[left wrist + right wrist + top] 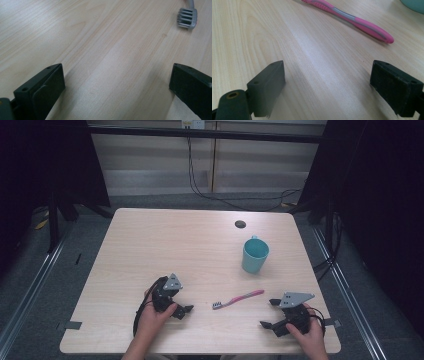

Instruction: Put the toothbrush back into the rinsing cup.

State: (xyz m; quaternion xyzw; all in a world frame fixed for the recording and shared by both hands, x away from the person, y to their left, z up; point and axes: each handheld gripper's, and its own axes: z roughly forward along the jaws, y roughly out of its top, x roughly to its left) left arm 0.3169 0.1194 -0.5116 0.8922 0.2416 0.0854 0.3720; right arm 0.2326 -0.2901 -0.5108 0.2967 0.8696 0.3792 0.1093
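Observation:
A pink toothbrush [238,299] lies flat on the wooden table [165,240] near the front, its grey bristle head [216,305] pointing left. A teal cup [255,255] stands upright behind it to the right. My left gripper [181,303] rests on the table left of the brush, open and empty; in the left gripper view the bristle head [187,18] lies ahead at upper right. My right gripper [270,313] sits right of the brush, open and empty. In the right gripper view the pink handle [359,23] runs across ahead and the cup's base [414,3] is at the corner.
A dark round grommet hole [240,224] is in the table near its far edge. Tape tabs [72,324] mark the front corners. Cables hang along the back wall, and dark stands flank the table.

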